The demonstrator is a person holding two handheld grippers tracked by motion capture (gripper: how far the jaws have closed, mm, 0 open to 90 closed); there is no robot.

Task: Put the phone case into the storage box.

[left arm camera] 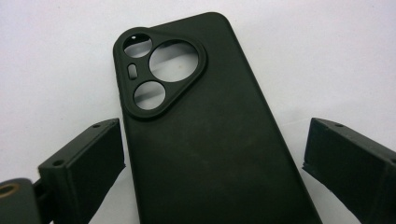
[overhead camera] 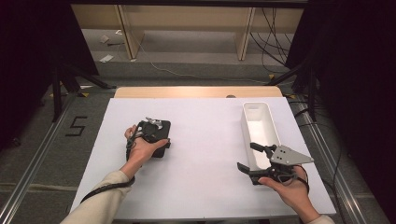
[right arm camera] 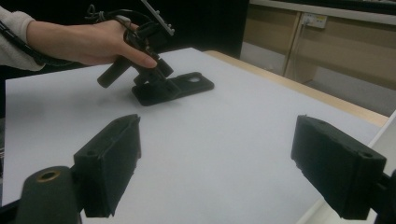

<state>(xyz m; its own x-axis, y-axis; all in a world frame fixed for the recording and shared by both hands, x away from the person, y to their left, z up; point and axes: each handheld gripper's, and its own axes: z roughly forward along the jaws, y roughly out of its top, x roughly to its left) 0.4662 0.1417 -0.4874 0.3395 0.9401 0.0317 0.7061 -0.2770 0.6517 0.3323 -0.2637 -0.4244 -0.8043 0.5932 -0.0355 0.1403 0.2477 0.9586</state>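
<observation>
A black phone case [overhead camera: 166,132] lies back-up on the white table top [overhead camera: 205,140], left of centre; its camera cut-outs show in the left gripper view. My left gripper [overhead camera: 156,140] points down over it. Its jaws straddle the phone case [left arm camera: 210,140], one on each long side, and I see no pressing, so the left gripper [left arm camera: 215,125] is open. My right gripper [overhead camera: 246,156] is open and holds nothing, low beside the near end of the white tray [overhead camera: 256,108]. In the right gripper view, the right gripper [right arm camera: 217,120] faces across the table toward the phone case [right arm camera: 191,85] and the left gripper [right arm camera: 152,81].
The long white tray stands at the right of the table with nothing visible inside; its rim [right arm camera: 385,126] is just right of my right jaw. A wooden table edge [overhead camera: 196,91] runs along the far side. Beyond it lie floor, cables and furniture legs.
</observation>
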